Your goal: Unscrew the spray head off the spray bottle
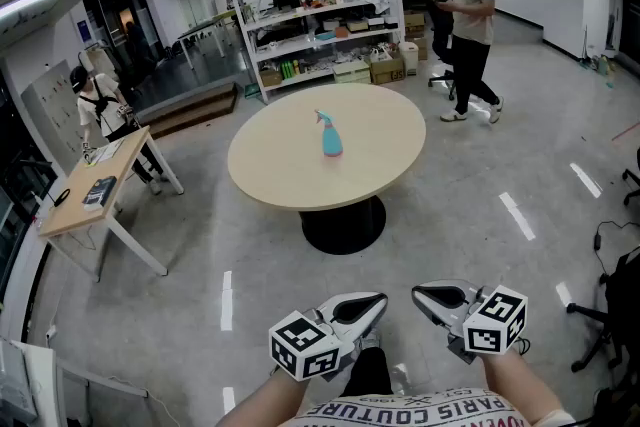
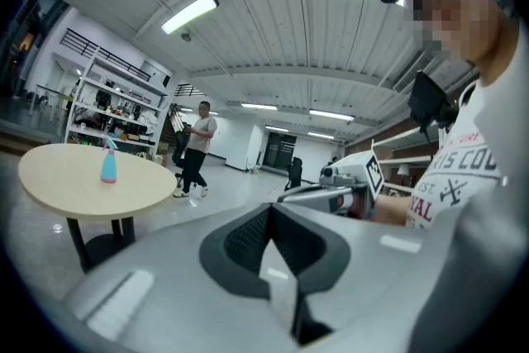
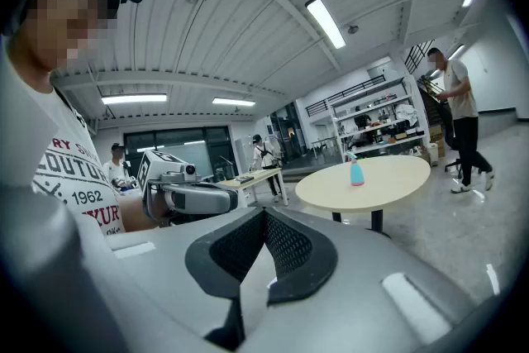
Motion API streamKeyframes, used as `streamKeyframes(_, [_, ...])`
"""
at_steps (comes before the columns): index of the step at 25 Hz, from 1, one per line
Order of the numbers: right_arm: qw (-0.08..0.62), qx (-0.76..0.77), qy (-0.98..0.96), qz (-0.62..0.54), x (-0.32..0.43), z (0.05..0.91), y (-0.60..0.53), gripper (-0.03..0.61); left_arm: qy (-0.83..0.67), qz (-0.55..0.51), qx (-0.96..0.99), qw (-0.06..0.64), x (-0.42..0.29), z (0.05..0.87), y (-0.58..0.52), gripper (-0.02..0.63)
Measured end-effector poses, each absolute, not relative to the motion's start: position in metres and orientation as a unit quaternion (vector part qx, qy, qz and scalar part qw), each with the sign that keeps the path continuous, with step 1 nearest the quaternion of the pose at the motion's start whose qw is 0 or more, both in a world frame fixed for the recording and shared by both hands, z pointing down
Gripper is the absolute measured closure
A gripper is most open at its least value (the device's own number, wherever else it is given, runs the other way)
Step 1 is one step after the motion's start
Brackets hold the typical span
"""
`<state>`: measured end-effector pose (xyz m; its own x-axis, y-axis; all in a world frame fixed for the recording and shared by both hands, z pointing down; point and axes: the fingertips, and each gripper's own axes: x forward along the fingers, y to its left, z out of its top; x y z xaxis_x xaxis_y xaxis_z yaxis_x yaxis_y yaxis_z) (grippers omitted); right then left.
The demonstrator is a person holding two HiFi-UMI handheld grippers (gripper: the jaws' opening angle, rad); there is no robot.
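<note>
A light-blue spray bottle (image 1: pixel 330 137) with its spray head on stands upright near the middle of a round beige table (image 1: pixel 290 177). It also shows small and far off in the left gripper view (image 2: pixel 108 164) and the right gripper view (image 3: pixel 355 171). Both grippers are held close to the person's body, far from the table. The left gripper (image 1: pixel 376 303) is shut with nothing in it, its pads together (image 2: pixel 269 215). The right gripper (image 1: pixel 420 295) is likewise shut and empty (image 3: pixel 264 219). The two tips point towards each other.
Grey floor lies between me and the table. Stocked shelves (image 1: pixel 320 5) stand behind it, with a person (image 1: pixel 470 25) standing at the back right. A small desk (image 1: pixel 95 190) with another person (image 1: pixel 100 105) is at the left. A dark chair (image 1: pixel 615 315) is at the right edge.
</note>
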<state>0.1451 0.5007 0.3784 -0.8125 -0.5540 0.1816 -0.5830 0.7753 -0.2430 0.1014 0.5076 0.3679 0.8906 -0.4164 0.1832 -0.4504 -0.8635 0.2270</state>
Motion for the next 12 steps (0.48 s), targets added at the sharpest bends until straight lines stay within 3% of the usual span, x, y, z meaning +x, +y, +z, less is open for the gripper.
streamKeyframes(12, [0.049,0.318,-0.936,0.14,0.104,0.374,0.148,0.577,-0.236,0.069,0.957,0.152,0.048,0.377,0.155,0.614])
